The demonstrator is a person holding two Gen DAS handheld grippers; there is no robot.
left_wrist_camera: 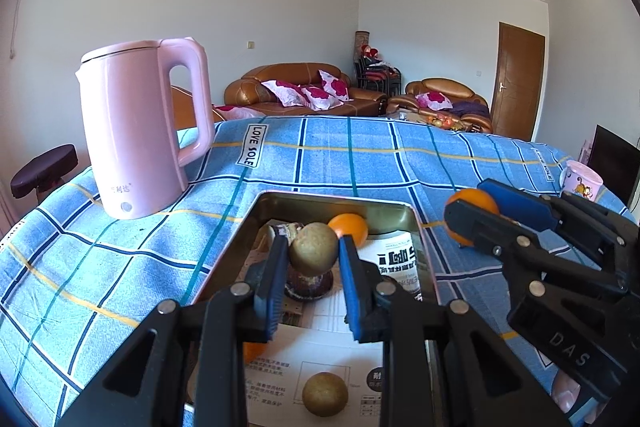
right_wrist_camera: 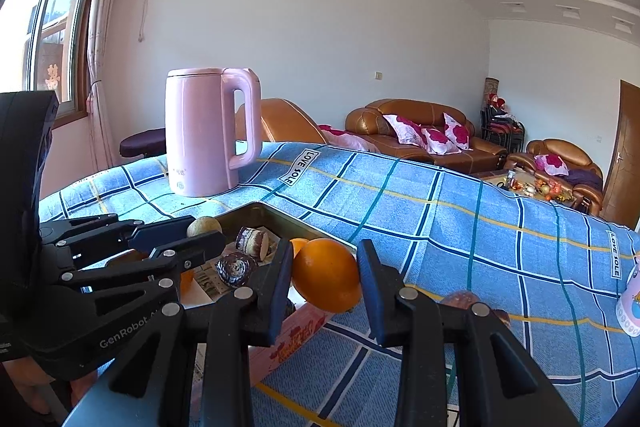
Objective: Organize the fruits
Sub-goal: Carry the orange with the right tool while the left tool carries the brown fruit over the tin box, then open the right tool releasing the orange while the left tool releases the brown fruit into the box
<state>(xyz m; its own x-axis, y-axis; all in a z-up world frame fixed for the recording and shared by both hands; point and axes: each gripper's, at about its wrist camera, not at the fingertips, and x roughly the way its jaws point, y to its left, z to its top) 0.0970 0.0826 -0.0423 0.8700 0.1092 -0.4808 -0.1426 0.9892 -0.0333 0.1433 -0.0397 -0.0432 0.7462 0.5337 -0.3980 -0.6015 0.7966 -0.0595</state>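
My left gripper (left_wrist_camera: pixel 313 255) is shut on a round brown-green fruit (left_wrist_camera: pixel 314 243), held over a metal tin (left_wrist_camera: pixel 332 202) lined with printed paper. In the tin lie an orange (left_wrist_camera: pixel 352 227), a dark purple fruit (left_wrist_camera: pixel 308 286) and a second brown-green fruit (left_wrist_camera: pixel 325 393). My right gripper (right_wrist_camera: pixel 325 267) is shut on a large orange (right_wrist_camera: pixel 326 277), above the tin's right edge (right_wrist_camera: pixel 256 211). Each view shows the other gripper: the right gripper (left_wrist_camera: pixel 470 199) with its orange (left_wrist_camera: pixel 474 207), and the left gripper (right_wrist_camera: pixel 205 230) with the brown fruit (right_wrist_camera: pixel 204 225).
A tall pink kettle (left_wrist_camera: pixel 140 131) stands on the blue checked cloth (left_wrist_camera: pixel 360 155) behind and left of the tin. A pink mug (left_wrist_camera: pixel 582 181) sits at the table's right edge. A reddish round thing (right_wrist_camera: pixel 460 299) lies on the cloth behind my right finger.
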